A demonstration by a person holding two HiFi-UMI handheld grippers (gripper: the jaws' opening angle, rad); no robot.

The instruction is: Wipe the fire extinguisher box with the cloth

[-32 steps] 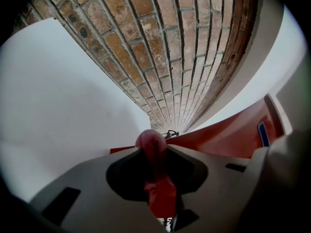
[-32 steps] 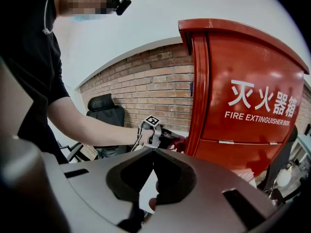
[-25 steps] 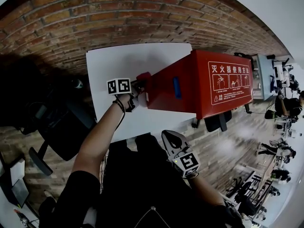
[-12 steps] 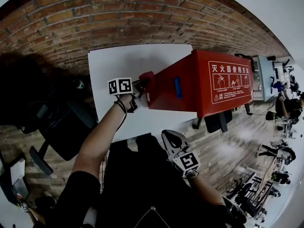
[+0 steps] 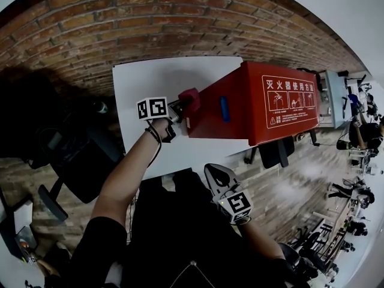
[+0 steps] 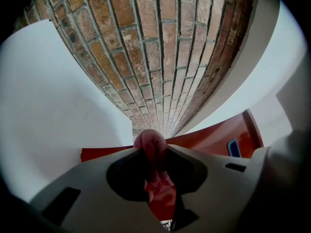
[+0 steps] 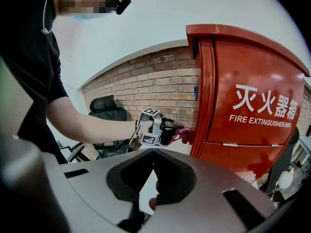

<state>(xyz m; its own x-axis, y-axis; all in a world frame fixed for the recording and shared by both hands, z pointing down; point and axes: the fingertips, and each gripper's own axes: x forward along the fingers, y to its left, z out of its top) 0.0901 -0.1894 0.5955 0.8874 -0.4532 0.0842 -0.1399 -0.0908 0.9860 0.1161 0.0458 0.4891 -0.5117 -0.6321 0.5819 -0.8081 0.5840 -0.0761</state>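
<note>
Left gripper [image 5: 182, 107] sits centre-left in the head view, jaws clamped on a bunched pinkish-red cloth [image 5: 192, 96]. In the left gripper view we see the cloth [image 6: 151, 149] pinched between the two jaws at bottom centre, its wad bulging out past the tips.

The cloth is against the left end of the tall red metal fire extinguisher box [image 5: 252, 104], which fills the centre-right of the head view. White Chinese print and pictograms are on its top face. From the right gripper view we read the cloth [image 7: 185, 134] touching the box's vertical corner edge, about mid-frame. The box [image 7: 248, 96] takes the right half there, with "FIRE EXTINGUISHER BOX" in white on the front panel.

Right gripper [image 5: 211, 171] is at lower centre of the head view, below the box and well apart from it. Its own view shows the jaws [image 7: 152, 152] together with nothing between them, pointed at the left gripper [image 7: 170, 130] and the box.

A white rectangular table top [image 5: 150, 77] lies upper centre in the head view, behind the left gripper; we can't tell if the box touches it. The red brick wall [image 5: 180, 17] spans the top of the frame. A black office chair [image 7: 107, 108] stands at the wall, centre-left in the right gripper view.
</note>
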